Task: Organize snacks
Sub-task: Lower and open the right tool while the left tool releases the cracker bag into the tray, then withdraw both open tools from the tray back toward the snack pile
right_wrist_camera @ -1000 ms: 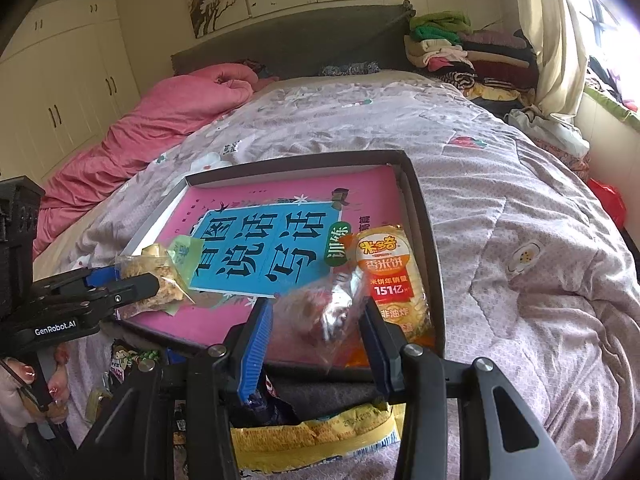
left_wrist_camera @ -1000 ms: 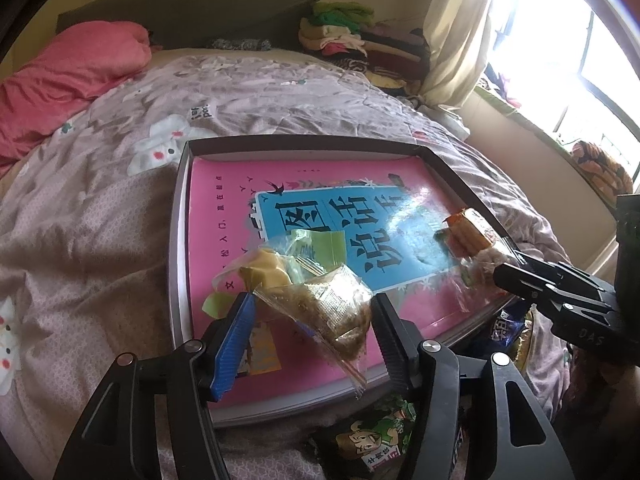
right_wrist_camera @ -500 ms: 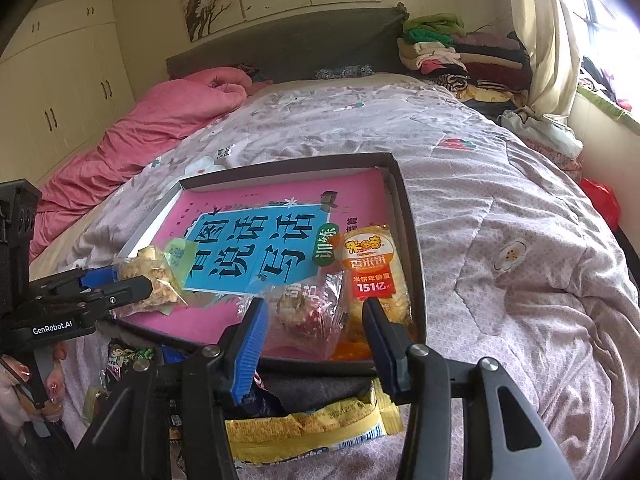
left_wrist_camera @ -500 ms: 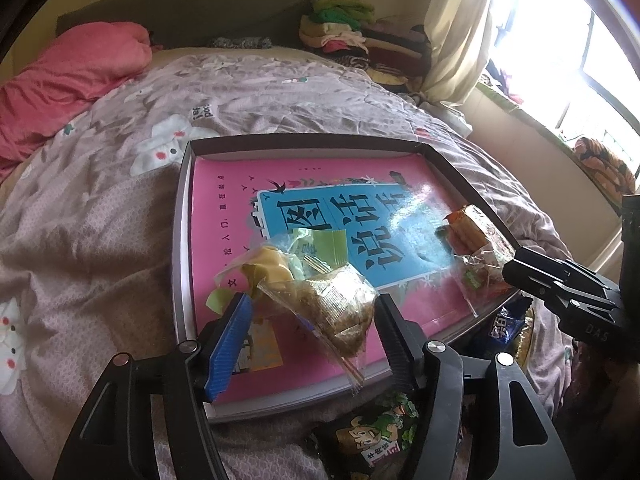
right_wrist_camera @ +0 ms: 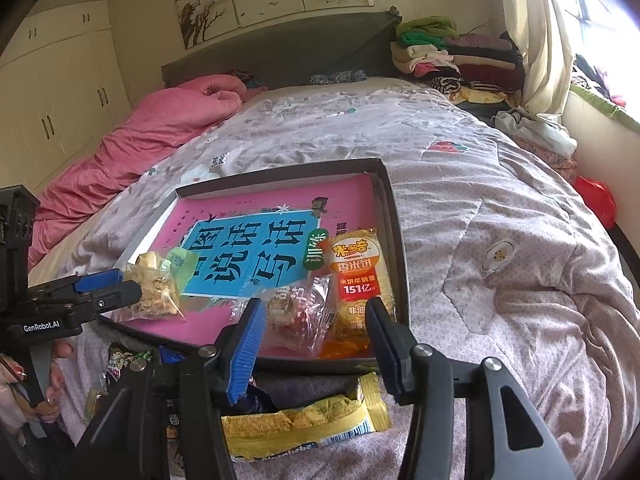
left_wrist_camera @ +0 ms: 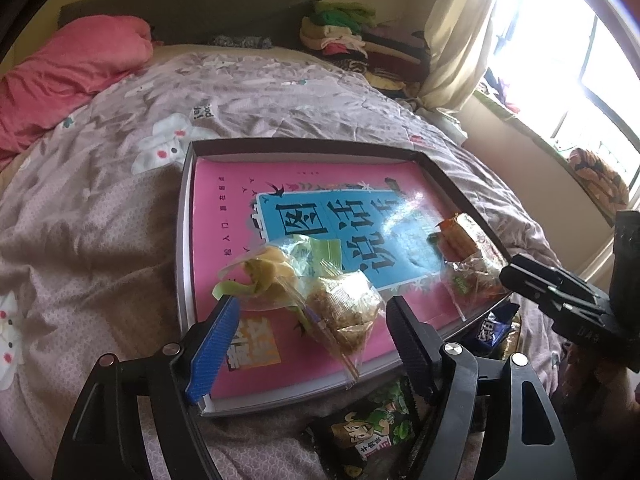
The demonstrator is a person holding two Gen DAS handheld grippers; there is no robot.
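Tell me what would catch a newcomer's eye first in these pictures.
The bright pink book with big blue lettering fills a shallow dark tray on the bed. Snack packets lie on it: a clear bag of brown snacks between the opening left gripper pads, and an orange rice cracker packet at the tray's right edge.

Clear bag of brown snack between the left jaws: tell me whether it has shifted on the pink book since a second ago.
No. The clear bag of brown snack lies at the same spot on the pink book; only the left gripper jaws are opening around it.
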